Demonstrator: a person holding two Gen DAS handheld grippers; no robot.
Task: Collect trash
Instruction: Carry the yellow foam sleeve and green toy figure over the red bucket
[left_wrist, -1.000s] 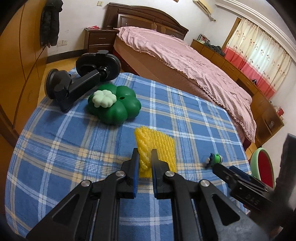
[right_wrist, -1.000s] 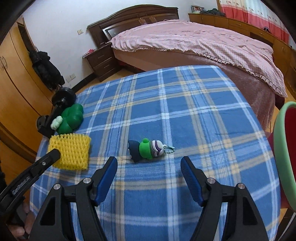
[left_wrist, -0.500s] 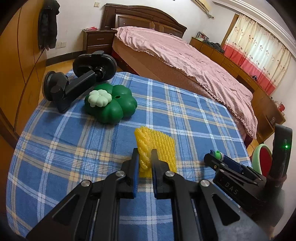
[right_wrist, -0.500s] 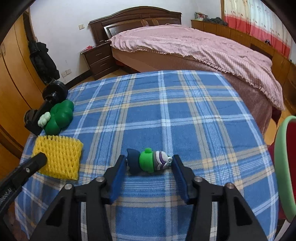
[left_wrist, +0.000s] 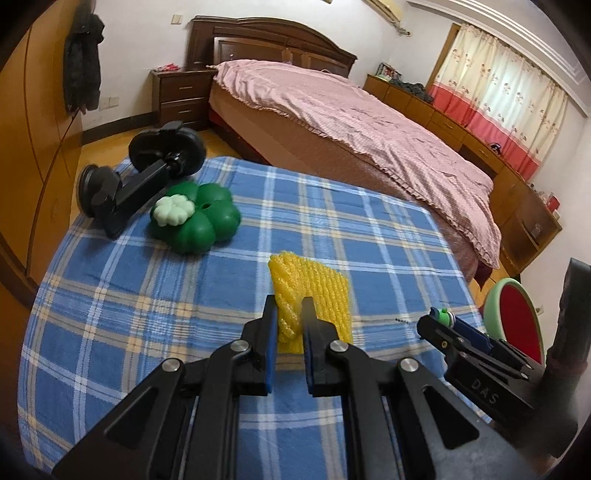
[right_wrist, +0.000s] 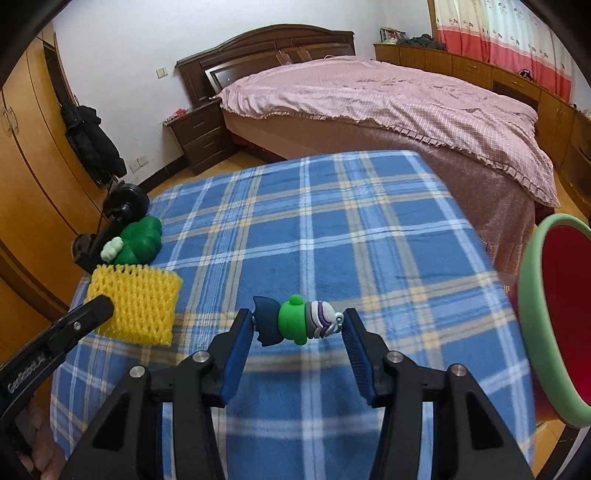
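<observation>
Left gripper: jaws pressed onto the near edge of a yellow foam net sleeve, which lies on the blue plaid tabletop. Right gripper: jaws closed on both ends of a small green-and-navy figurine keychain, held just above the cloth near the front edge, with a green-rimmed red bin off to its right. Also on the tabletop, far left corner: green clover-shaped object, touching a black suction-cup mount.
</observation>
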